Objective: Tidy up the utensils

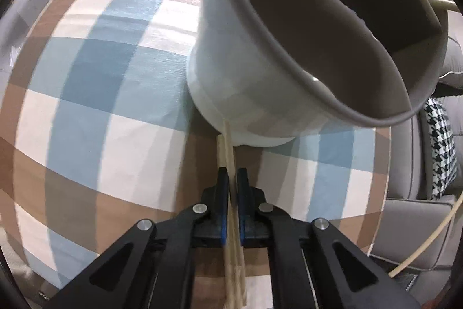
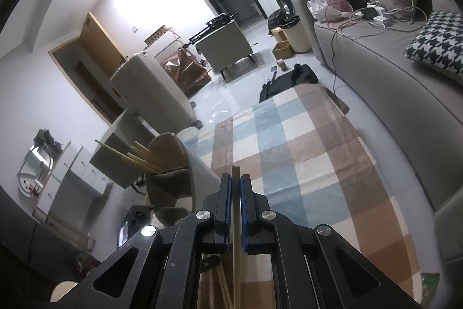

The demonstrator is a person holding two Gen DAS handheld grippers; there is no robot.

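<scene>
In the left wrist view my left gripper (image 1: 232, 173) points steeply down and is shut on a pair of wooden chopsticks (image 1: 227, 145). Their far ends touch the foot of a pale, divided utensil holder (image 1: 231, 62), which stands on the checked tablecloth (image 1: 101, 77) and looks empty inside. In the right wrist view my right gripper (image 2: 235, 179) is shut on a single wooden chopstick (image 2: 235, 169) that sticks out just past the pads. To its left stands the holder (image 2: 199, 173), with several chopsticks (image 2: 136, 158) leaning in its far compartment.
The table's right edge (image 1: 386, 164) lies close to the holder, with a grey sofa (image 2: 376, 71) and a houndstooth cushion (image 1: 442, 152) beyond it. A pale cable (image 1: 428, 245) hangs at the right. A black bag (image 2: 289, 80) lies on the floor past the table's far end.
</scene>
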